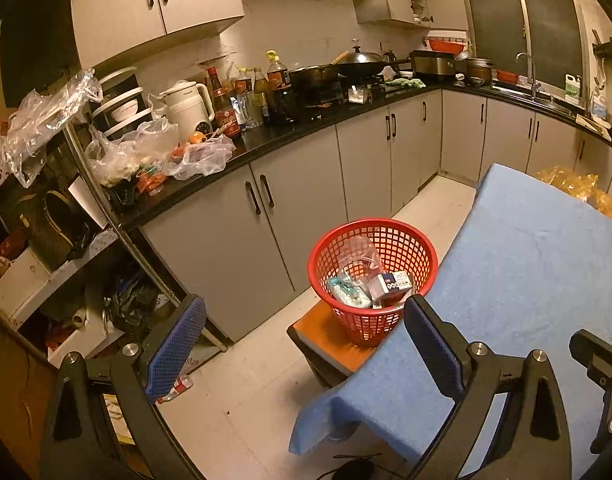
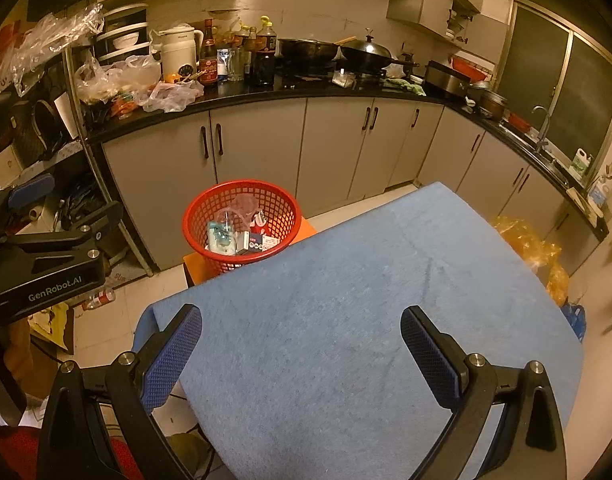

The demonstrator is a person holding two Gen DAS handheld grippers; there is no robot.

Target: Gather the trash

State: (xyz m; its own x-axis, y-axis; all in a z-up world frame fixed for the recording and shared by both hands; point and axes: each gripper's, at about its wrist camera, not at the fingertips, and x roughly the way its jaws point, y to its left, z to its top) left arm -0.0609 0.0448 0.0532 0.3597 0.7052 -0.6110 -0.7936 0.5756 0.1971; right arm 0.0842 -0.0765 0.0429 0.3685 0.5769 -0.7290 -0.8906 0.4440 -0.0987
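A red mesh basket (image 1: 409,240) (image 2: 202,208) stands on an orange stool (image 1: 325,332) beside the table's left end. Inside it lie a clear plastic bag (image 1: 357,254), a teal packet (image 1: 347,292) and small boxes (image 1: 391,286) (image 2: 254,242). My left gripper (image 1: 306,350) is open and empty, held near the table's corner, short of the basket. My right gripper (image 2: 302,354) is open and empty above the blue cloth (image 2: 365,300) covering the table. The left gripper's body (image 2: 46,256) shows at the left of the right wrist view.
A black counter (image 1: 306,128) with bottles, a kettle, woks and plastic bags runs along grey cabinets (image 2: 258,144). A cluttered shelf rack (image 1: 46,220) stands at left. A bottle (image 1: 178,388) lies on the floor. A yellow plastic bag (image 2: 533,248) sits past the table's far right side.
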